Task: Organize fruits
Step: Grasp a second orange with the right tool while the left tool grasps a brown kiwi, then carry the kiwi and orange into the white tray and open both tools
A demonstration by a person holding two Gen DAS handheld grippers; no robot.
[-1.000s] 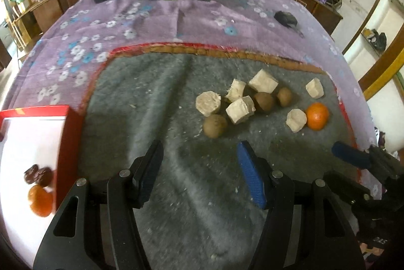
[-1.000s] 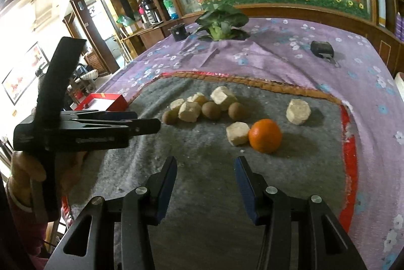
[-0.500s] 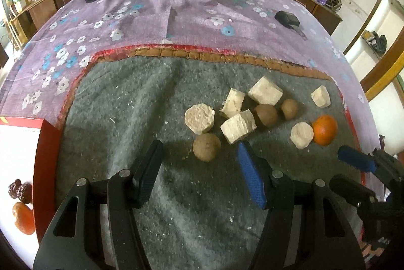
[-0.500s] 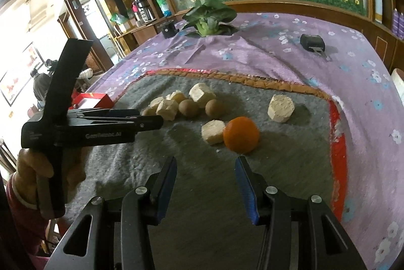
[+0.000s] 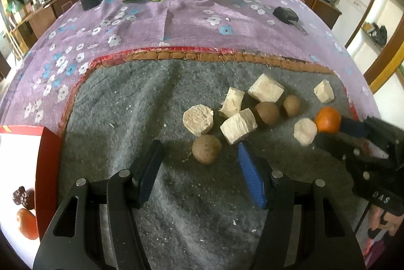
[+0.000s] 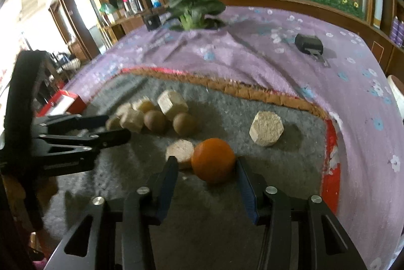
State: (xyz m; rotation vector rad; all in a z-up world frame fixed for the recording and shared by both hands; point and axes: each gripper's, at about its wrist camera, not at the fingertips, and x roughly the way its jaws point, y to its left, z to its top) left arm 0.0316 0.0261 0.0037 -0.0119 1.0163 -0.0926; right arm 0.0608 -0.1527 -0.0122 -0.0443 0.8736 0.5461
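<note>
With the round orange mandarin (image 6: 212, 160) between its closing jaws, the right gripper (image 6: 205, 166) should squeeze gently and centred, while the left gripper (image 5: 199, 156) hovers wide just short of a round brown fruit (image 5: 206, 149)

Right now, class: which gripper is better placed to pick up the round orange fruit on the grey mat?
Right. The right gripper already straddles the round orange fruit, jaws closing; the left gripper frames a brown fruit.
</note>
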